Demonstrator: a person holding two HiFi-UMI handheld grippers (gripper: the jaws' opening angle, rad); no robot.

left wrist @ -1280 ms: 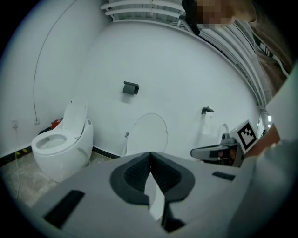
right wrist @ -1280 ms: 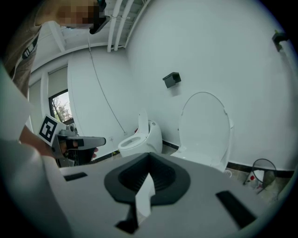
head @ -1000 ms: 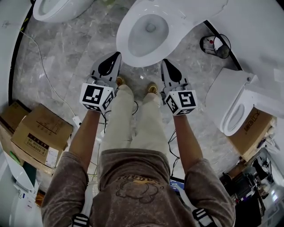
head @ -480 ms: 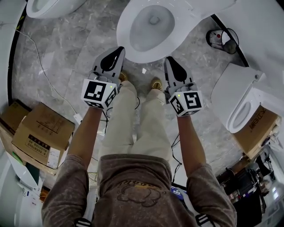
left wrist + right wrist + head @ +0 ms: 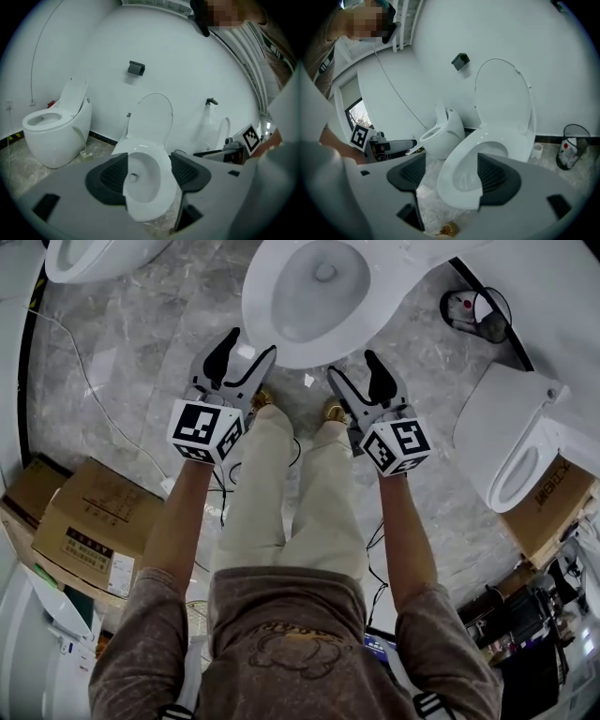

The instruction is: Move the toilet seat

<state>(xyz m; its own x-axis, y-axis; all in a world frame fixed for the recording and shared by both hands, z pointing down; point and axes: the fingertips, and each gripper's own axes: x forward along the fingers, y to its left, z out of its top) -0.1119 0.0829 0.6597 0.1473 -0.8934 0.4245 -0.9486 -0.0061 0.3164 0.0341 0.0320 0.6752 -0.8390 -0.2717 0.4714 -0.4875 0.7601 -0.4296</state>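
Note:
A white toilet (image 5: 281, 296) stands on the marble floor ahead of the person's feet. Its lid (image 5: 151, 117) is raised against the wall, and the seat ring (image 5: 461, 161) lies down on the bowl. My left gripper (image 5: 250, 343) hovers just short of the bowl's front left rim. Its jaws are opening and hold nothing. My right gripper (image 5: 350, 363) hangs near the front right rim, also opening and empty. In the left gripper view (image 5: 147, 176) and the right gripper view (image 5: 452, 176), the bowl shows through the gap, farther off.
A second toilet (image 5: 89, 254) stands at the far left and a third (image 5: 511, 460) at the right. A wire waste bin (image 5: 473, 315) is by the wall. Cardboard boxes (image 5: 84, 531) sit at the left, another (image 5: 553, 507) at the right. A cable (image 5: 98, 409) trails over the floor.
Both grippers' jaws, shut in the earlier frames, now stand apart. Both grippers have edged forward toward the toilet's front rim.

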